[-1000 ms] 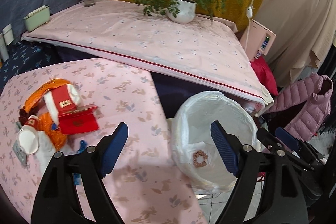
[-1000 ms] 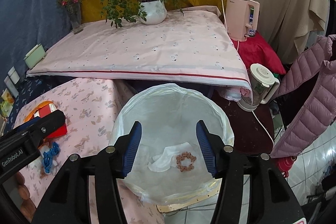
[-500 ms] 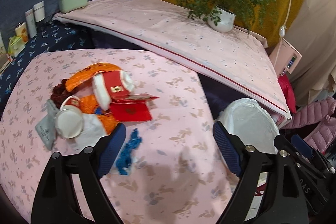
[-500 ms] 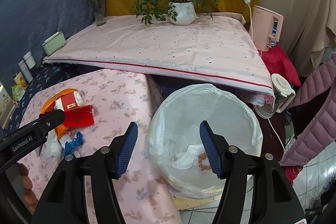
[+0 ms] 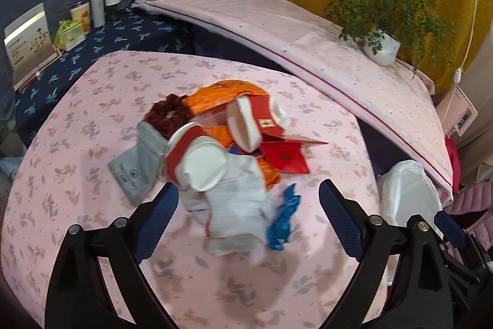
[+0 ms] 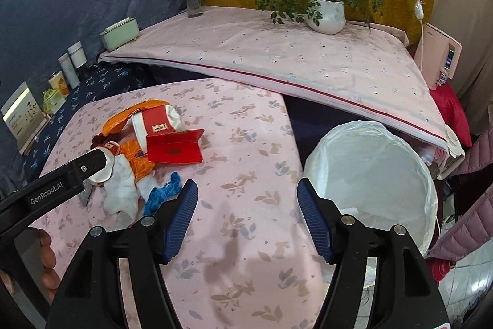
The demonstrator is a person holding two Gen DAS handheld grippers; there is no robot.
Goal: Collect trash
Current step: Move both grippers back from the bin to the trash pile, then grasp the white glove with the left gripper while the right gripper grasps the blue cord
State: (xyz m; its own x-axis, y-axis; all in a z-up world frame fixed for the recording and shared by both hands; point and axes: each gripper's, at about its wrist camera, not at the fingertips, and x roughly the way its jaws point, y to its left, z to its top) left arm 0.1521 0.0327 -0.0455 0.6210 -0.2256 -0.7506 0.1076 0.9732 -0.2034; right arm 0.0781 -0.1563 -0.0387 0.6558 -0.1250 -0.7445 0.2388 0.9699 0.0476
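Left wrist view: left gripper (image 5: 246, 205) has swung from bin (image 5: 406, 196) to trash pile (image 5: 222, 144) on pink table (image 5: 92, 144); bin now at right edge. Jaws wide, opening, white cloth (image 5: 237, 205) and blue scrap (image 5: 285, 215) in line between them, not pinched. Right wrist view: right gripper (image 6: 246, 215) has left bin (image 6: 369, 168), now over bare tablecloth (image 6: 246, 144); bin at right, pile (image 6: 148, 150) at left. Jaws opening, empty. Left gripper (image 6: 92, 165) over pile.
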